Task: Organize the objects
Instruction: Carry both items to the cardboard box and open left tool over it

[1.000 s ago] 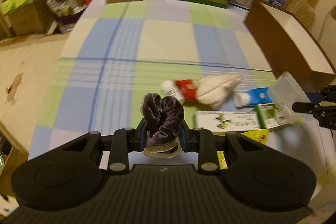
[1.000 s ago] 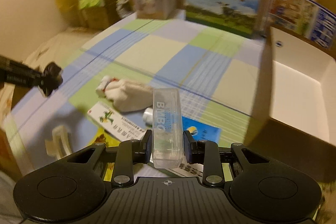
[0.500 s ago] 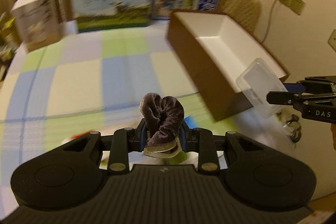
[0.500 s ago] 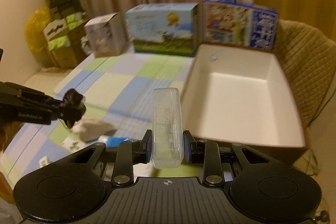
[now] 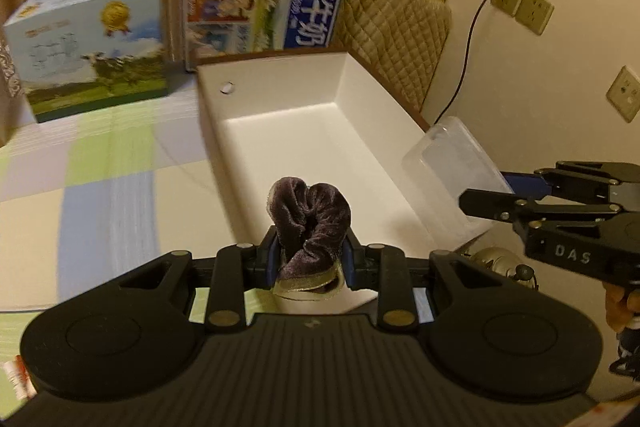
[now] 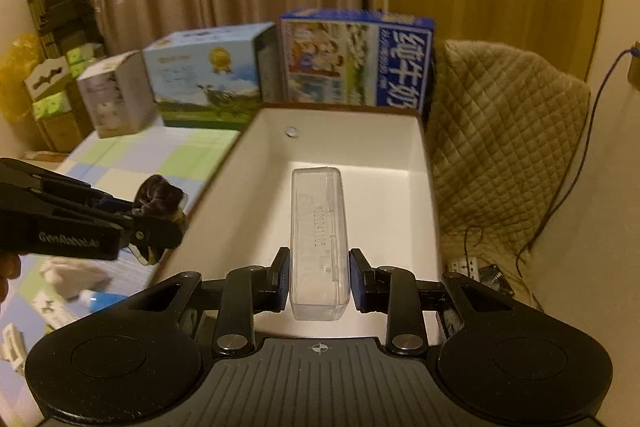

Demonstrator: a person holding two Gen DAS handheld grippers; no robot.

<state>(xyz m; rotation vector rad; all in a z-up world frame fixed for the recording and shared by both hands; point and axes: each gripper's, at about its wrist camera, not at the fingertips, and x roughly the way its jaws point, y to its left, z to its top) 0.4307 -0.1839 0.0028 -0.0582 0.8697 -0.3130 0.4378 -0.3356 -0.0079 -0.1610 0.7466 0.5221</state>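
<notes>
My left gripper point(image 5: 310, 261) is shut on a bunched dark purple velvet scrunchie point(image 5: 310, 223), held above the near end of the white-lined open box point(image 5: 288, 83). My right gripper point(image 6: 319, 277) is shut on a clear plastic case point(image 6: 319, 227), which hangs over the same open box point(image 6: 416, 163). In the left wrist view the clear plastic case point(image 5: 452, 175) and the right gripper point(image 5: 484, 205) reach in over the box's right rim. In the right wrist view the left gripper point(image 6: 160, 223) with the scrunchie point(image 6: 158, 197) hovers by the box's left wall.
Behind the box stand a blue milk carton box point(image 6: 356, 59) and a pale blue box point(image 6: 208, 75); a smaller grey box point(image 6: 114, 99) is further left. A quilted chair point(image 6: 500, 115) sits right of the table. Loose items, a white cloth point(image 6: 72, 275) among them, lie on the checked tablecloth point(image 5: 100, 163).
Both grippers have swung from the loose items on the tablecloth across to the open box, each still gripping its object. The box now fills the middle of both views.
</notes>
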